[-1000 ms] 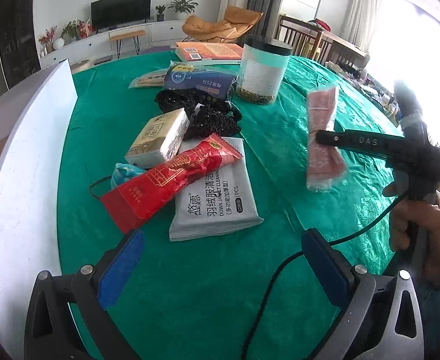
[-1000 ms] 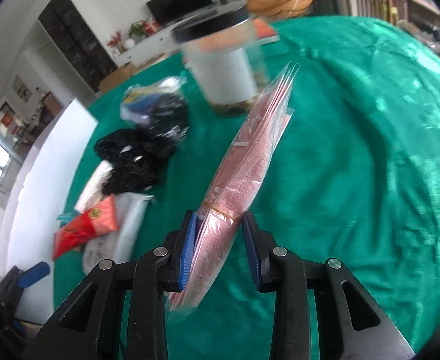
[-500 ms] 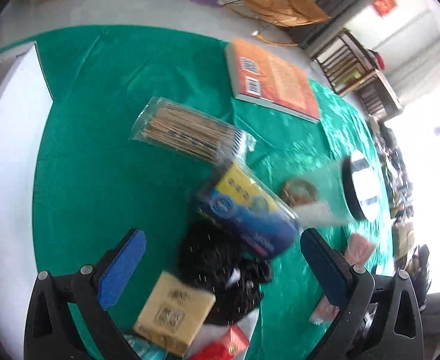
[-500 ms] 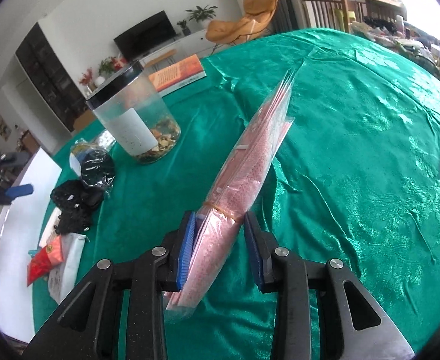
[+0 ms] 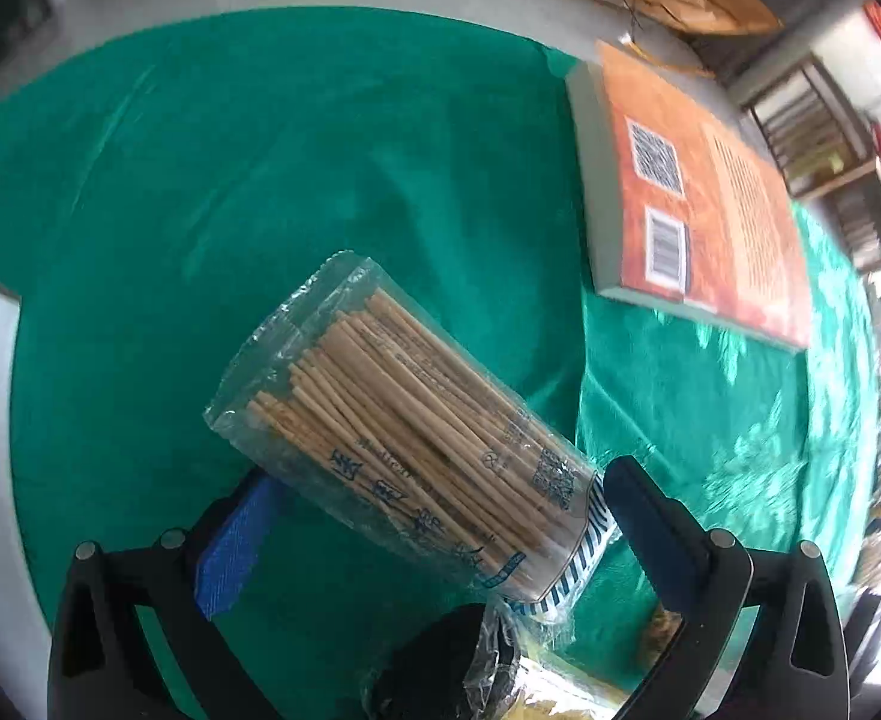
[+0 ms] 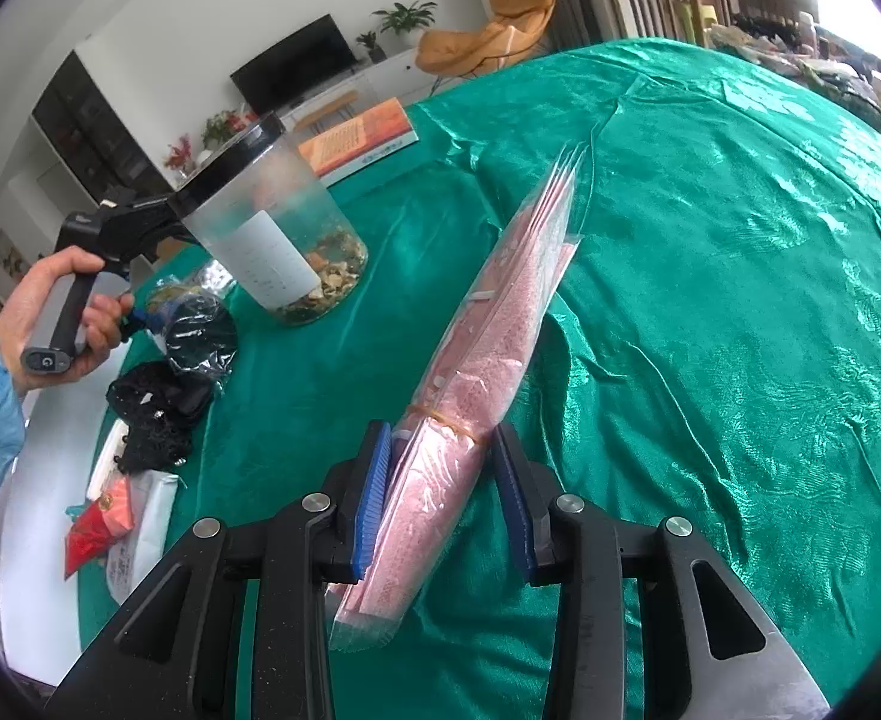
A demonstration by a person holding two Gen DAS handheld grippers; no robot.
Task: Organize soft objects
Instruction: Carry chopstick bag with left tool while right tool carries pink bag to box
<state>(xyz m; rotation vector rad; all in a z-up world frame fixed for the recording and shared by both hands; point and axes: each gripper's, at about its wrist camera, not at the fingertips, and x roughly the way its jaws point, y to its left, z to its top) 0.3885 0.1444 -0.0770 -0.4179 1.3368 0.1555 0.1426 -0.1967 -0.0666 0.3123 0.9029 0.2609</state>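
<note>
Now the right gripper (image 6: 440, 480) lets go of the pink packet (image 6: 488, 372) while the left gripper (image 5: 434, 528) hangs wide over the stick bag (image 5: 404, 456).

Right jaws are opening, the packet between them, its long axis running away over the green cloth (image 6: 740, 300). Left jaws straddle the bag untouched; it lies slantwise across the gap on the cloth. Blue print and a code square show, unreadable. Beyond, an orange book (image 5: 710, 204) shows a barcode.

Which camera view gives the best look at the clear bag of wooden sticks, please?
The left wrist view: the bag of wooden sticks fills its middle, lying on the green tablecloth, with sticks and blue print readable. The right wrist view does not show it at all; the plastic jar and other items occupy that side.
</note>
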